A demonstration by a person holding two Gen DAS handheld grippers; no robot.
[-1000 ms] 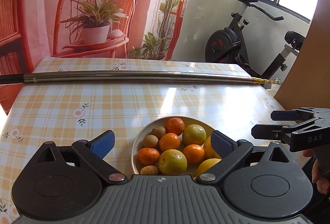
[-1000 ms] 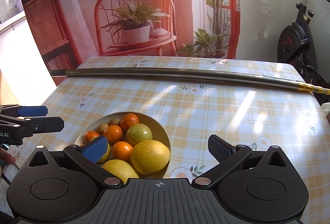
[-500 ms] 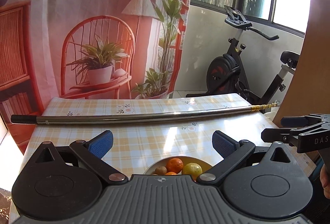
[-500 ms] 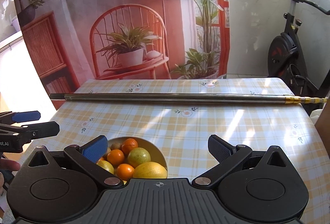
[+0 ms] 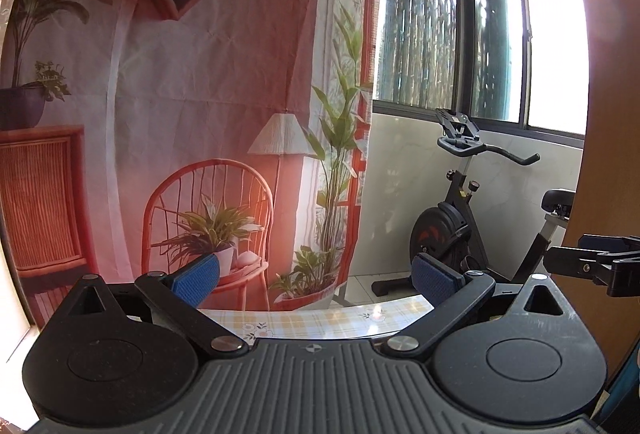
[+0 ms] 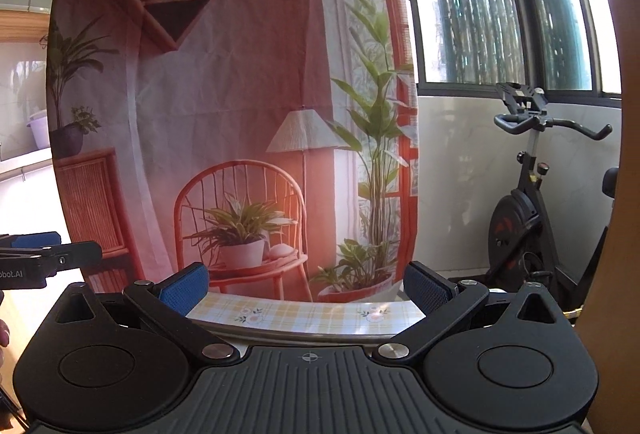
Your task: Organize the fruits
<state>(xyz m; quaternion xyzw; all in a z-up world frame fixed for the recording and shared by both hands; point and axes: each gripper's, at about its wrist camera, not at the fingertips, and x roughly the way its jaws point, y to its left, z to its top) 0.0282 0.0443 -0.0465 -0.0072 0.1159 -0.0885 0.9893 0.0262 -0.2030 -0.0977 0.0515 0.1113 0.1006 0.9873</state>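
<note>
The checked, flower-printed tablecloth-covered table (image 6: 304, 314) lies low in front. Behind it hangs the printed fabric backdrop showing a rattan chair and plants (image 6: 240, 106). To the backdrop's right, before the barred window (image 6: 472, 10), stands the black exercise bike (image 6: 520, 222). A brown wooden panel (image 5: 600, 114) rises at far right.

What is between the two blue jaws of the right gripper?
Nothing is held. In the right wrist view, the right gripper is open, and only the far checked tablecloth shows through the gap.

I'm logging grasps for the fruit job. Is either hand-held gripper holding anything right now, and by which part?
Nothing is held. The left hand-held gripper and the right hand-held gripper both stand open, with only the backdrop and table edge between their fingers.
</note>
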